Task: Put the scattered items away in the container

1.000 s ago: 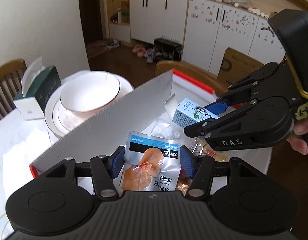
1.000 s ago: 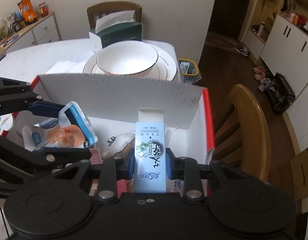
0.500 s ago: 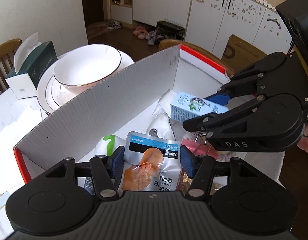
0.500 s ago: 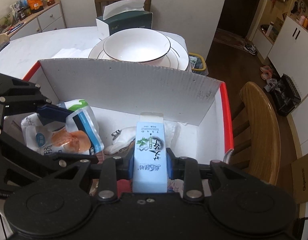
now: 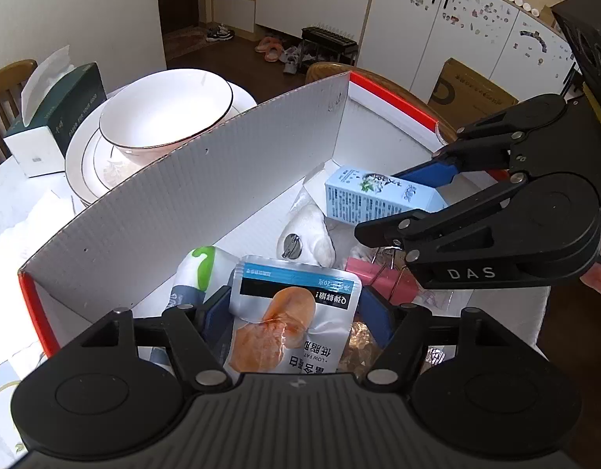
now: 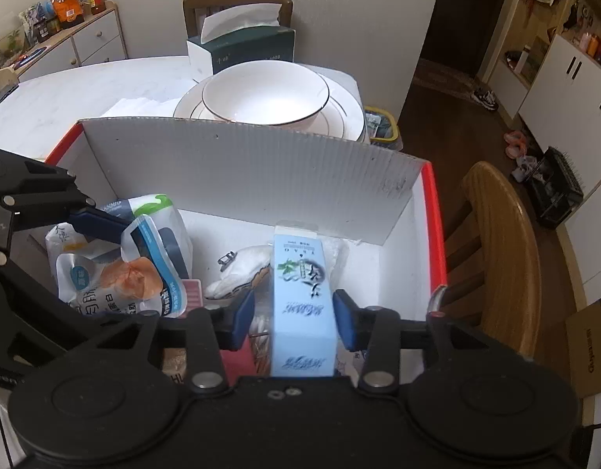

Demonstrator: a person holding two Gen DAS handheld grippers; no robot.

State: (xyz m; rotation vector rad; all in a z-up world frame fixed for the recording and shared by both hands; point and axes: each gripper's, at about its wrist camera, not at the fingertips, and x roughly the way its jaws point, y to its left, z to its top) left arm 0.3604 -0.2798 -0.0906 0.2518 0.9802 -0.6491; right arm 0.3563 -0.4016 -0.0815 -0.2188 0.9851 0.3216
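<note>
- The bench (image 6: 85, 90) is carrying one cardboard box (image 6: 261, 164), the container, standing just in front of one bowl (image 6: 265, 95) nested on plates, with one tissue box (image 6: 242, 49) behind them.
- The cardboard box is already holding several items: other pouches, a white bundle (image 5: 312, 230) and a pink packet (image 5: 365, 269); the exact count cannot be told.
- The left gripper (image 5: 296, 318) is opening over the box; one silver food pouch (image 5: 292, 316) is lying between its jaws, whose pads appear clear of it.
- The right gripper (image 6: 294, 314) is opening too; one pale blue carton (image 6: 300, 293) is sitting between its separated pads, over the box floor.
- Judged progress: late, with both items being released inside; no stray items are showing on the visible bench.
</note>
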